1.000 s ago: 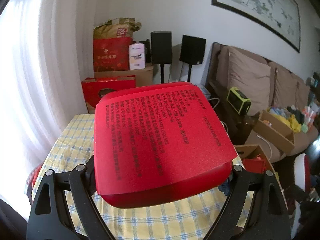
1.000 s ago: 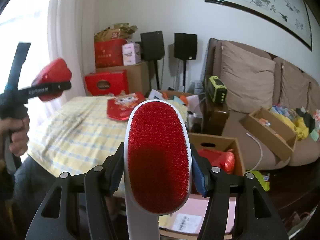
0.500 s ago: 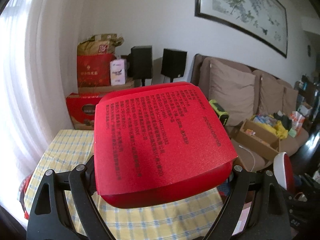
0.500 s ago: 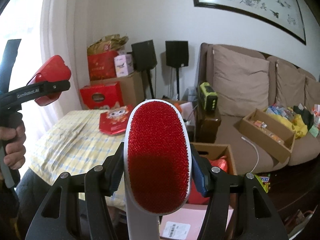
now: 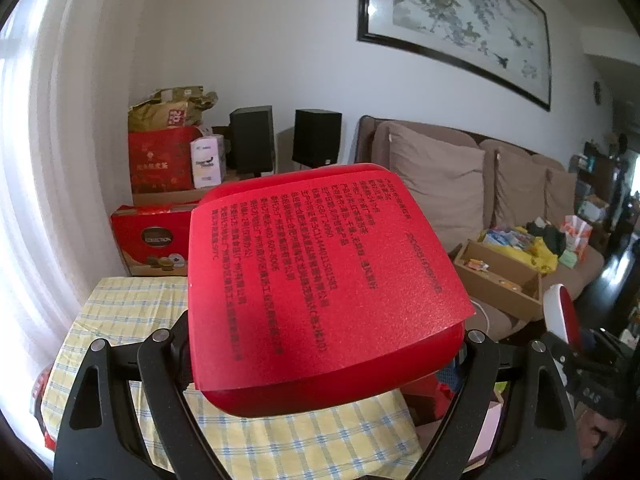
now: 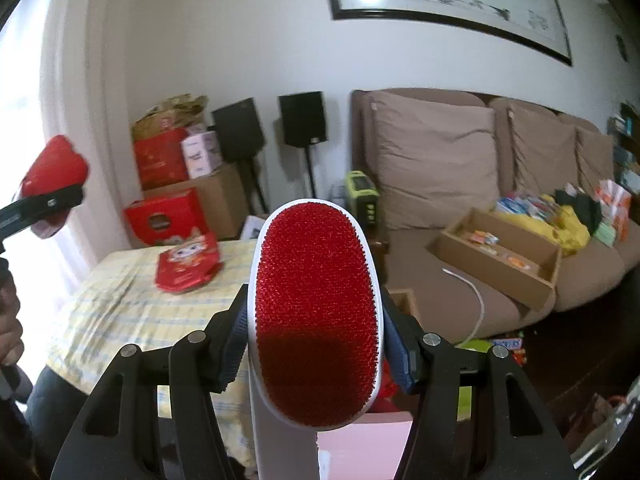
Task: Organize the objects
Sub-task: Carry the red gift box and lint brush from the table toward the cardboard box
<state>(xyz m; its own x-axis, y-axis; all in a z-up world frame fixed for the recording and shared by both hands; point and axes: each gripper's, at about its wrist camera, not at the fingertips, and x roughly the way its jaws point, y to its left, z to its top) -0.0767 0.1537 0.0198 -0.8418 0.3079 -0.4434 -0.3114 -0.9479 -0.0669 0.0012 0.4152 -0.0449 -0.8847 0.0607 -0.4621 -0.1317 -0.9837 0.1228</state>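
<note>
My left gripper (image 5: 324, 356) is shut on a red box (image 5: 320, 280) with black print on its label, held in the air above the checked table. From the right wrist view the same red box (image 6: 54, 176) shows at the far left in that gripper. My right gripper (image 6: 316, 340) is shut on a white lint brush (image 6: 316, 320) with a red bristle face, which stands upright between the pads. The lint brush (image 5: 562, 316) also peeks in at the right of the left wrist view.
A table with a yellow checked cloth (image 6: 120, 304) carries a red snack bag (image 6: 186, 264). Red gift boxes (image 5: 154, 240) and cartons are stacked behind it by two black speakers (image 5: 316, 140). A brown sofa (image 6: 460, 184) holds an open cardboard box (image 6: 496, 252) and clutter.
Both views have swung: the sofa and the framed picture come further into sight, and the table has slid left and down. Both grips are unchanged.
</note>
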